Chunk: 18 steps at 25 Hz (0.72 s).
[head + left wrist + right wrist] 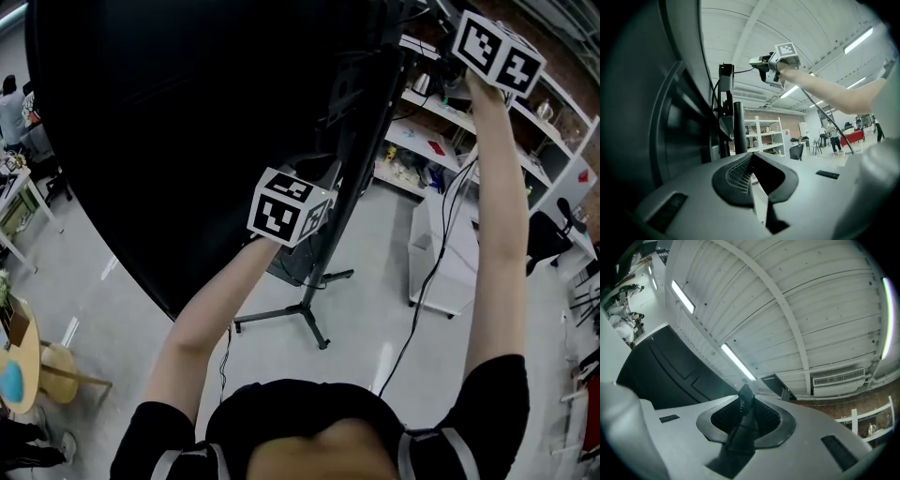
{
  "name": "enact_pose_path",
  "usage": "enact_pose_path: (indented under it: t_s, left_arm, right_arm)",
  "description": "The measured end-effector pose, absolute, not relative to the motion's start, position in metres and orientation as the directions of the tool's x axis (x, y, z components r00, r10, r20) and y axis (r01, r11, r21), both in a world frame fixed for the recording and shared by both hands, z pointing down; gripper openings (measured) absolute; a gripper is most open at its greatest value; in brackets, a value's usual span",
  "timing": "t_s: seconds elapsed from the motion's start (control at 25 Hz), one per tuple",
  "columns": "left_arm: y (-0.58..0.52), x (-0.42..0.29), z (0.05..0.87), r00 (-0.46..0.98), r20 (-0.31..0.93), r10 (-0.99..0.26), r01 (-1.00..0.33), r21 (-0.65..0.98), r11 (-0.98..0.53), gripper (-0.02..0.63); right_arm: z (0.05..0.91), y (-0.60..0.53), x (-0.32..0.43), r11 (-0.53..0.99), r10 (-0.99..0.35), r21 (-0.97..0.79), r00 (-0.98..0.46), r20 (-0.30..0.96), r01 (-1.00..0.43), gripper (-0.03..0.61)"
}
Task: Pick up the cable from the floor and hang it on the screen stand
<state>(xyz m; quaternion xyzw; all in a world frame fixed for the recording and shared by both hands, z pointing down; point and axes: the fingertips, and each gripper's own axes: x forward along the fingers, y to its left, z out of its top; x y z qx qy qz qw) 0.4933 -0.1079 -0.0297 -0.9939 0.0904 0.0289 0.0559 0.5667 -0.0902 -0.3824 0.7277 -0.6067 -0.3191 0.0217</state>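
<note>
In the head view my right gripper (448, 67) is raised high beside the top of the black screen stand (361, 150). The right gripper view shows it (745, 401) shut on the black cable (744, 393), whose end pokes out past the pads. From there the cable (433, 267) hangs down to the floor. In the left gripper view the cable (824, 116) trails from the right gripper (761, 63), close to the bracket on top of the stand (738, 126). My left gripper (314, 173) sits lower, behind the big black screen (187, 122), open (757, 173) with nothing between its pads.
The stand's legs (305, 314) spread across the floor. A white cart (450, 248) and white shelving (441, 141) stand to the right. A round wooden table (21, 366) and a stool are at the left. People (832, 136) stand far back.
</note>
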Motion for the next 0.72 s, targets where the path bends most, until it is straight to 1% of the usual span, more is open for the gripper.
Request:
enact_pose_path:
  t_s: [0.16,0.32,0.4,0.56,0.64,0.72]
  left_arm:
    - [-0.093,0.5,-0.02,0.987,-0.053,-0.152,-0.157,-0.114,-0.981,0.006]
    - [-0.077,0.508,-0.005,0.992,-0.027,-0.124,-0.126,-0.105,-0.986,0.006]
    - [-0.069,0.51,0.002,0.993,-0.016,-0.115,-0.116,-0.092,-0.989,0.006]
    - [-0.06,0.512,0.015,0.993,-0.009,-0.114,-0.114,-0.082,-0.99,0.006]
    - [-0.059,0.511,0.019,0.993,-0.013,-0.117,-0.118,-0.071,-0.991,0.006]
    - [-0.056,0.511,0.023,0.993,-0.019,-0.118,-0.118,-0.059,-0.991,0.006]
  right_arm:
    - [-0.336,-0.073,0.593,-0.303,-0.921,0.479,0.125,-0.369,-0.824,0.104]
    - [-0.273,-0.07,0.607,-0.263,-0.945,0.456,0.132,-0.298,-0.85,0.106]
    - [-0.244,-0.073,0.611,-0.233,-0.953,0.399,0.127,-0.275,-0.887,0.106]
    - [-0.192,-0.084,0.624,-0.198,-0.956,0.201,0.143,-0.257,-0.96,0.107]
    - [-0.173,-0.092,0.624,-0.154,-0.958,0.113,0.12,-0.262,-0.982,0.109]
    - [-0.157,-0.097,0.622,-0.121,-0.96,0.063,0.101,-0.263,-0.991,0.109]
